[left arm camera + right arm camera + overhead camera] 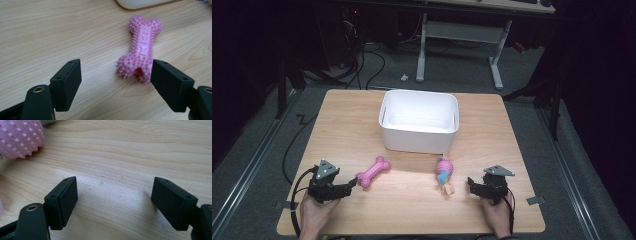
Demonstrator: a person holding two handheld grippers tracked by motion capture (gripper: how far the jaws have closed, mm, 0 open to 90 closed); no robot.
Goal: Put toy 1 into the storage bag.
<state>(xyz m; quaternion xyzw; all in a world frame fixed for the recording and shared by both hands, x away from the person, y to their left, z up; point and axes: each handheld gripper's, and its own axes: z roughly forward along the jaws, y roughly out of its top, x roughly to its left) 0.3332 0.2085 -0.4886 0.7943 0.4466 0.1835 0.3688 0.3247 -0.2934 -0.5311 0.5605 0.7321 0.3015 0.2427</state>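
Fingers, left gripper (116, 82): spread wide, gripping nothing. Near end of the pink spiky bone toy (141, 50) sits just inside the right-hand finger (171, 83), looks touching or nearly so; can't tell which.
Fingers, right gripper (113, 203): spread wide, nothing between them, bare wood below.
Bone toy position: flat on the desk (362, 115), front left, just ahead of the left gripper (348, 187), long axis slanting toward the white bin (419, 120).
Why that pose: fingers straddle the bone's end, not its waist. My read is an approach for a pick; needs centring before a squeeze.
Second toy: pink ribbed ball with blue and yellowish parts (444, 174), front right, near the right gripper (473, 184) but apart. Likely that hand's target.
Bin: open top, middle of the desk beyond both toys, looks empty. Probable drop point.
Hard to see: ball toy is cropped at the corner of the right gripper view (20, 136), so its lower parts are unclear. Bin's inner floor near the front wall is hidden from the high view. Room behind is dark; cables and a frame, little else readable.
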